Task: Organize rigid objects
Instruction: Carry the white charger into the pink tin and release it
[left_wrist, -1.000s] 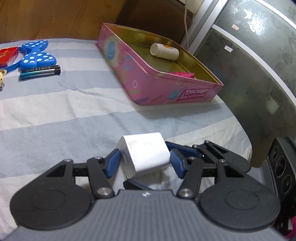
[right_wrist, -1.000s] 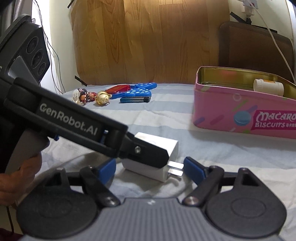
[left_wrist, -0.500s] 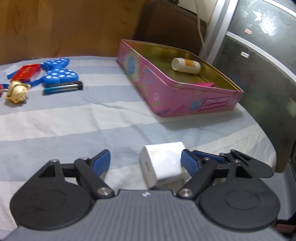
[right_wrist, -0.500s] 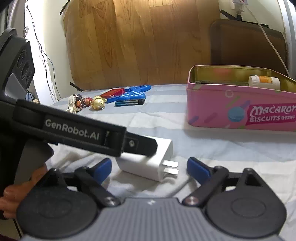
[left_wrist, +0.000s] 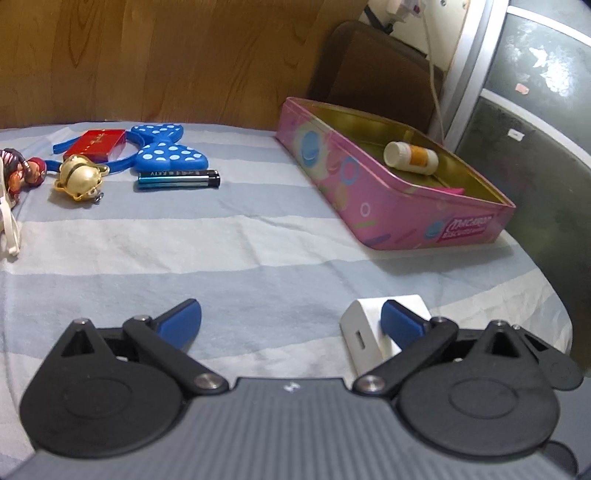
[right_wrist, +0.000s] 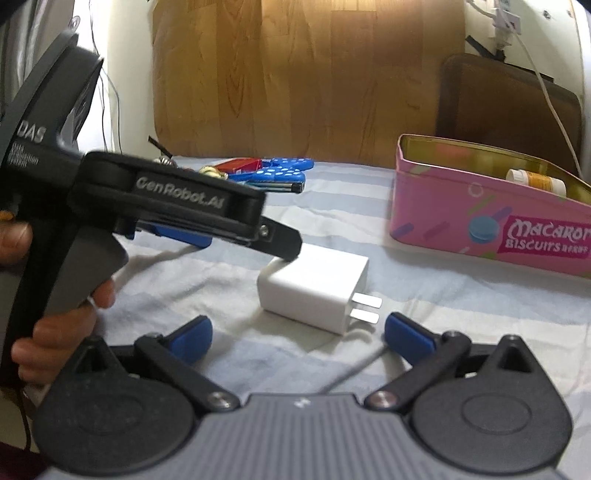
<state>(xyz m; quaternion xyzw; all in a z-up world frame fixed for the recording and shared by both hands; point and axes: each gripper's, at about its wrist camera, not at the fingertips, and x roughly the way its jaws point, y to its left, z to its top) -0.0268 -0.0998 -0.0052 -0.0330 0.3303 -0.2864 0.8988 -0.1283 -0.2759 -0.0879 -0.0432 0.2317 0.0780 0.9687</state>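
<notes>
A white plug-in charger (right_wrist: 314, 288) lies flat on the striped cloth, prongs toward the right. My left gripper (right_wrist: 243, 236) comes in from the left, its jaws opening. One of its fingers rests over the charger's far left corner without gripping. In the left wrist view the charger (left_wrist: 364, 332) sits partly behind the right pad of the left gripper (left_wrist: 291, 317). My right gripper (right_wrist: 299, 332) has its jaws opening too, and the charger lies just ahead of the gap, untouched. The pink biscuit tin (left_wrist: 406, 206) stands open at the right, holding a white bottle (left_wrist: 410, 157).
At the far left lie a blue lighter (left_wrist: 179, 179), a dotted blue bow headband (left_wrist: 166, 151), a red box (left_wrist: 96, 144), a gold bell (left_wrist: 79, 177) and a small figurine (left_wrist: 22, 173). A hand (right_wrist: 66, 321) holds the left gripper. The table's edge runs close on the right.
The left gripper let go of the charger and spread wide, swinging left so the charger now sits at its right pad. The right gripper's fingers also widened. The charger stays on the cloth.
</notes>
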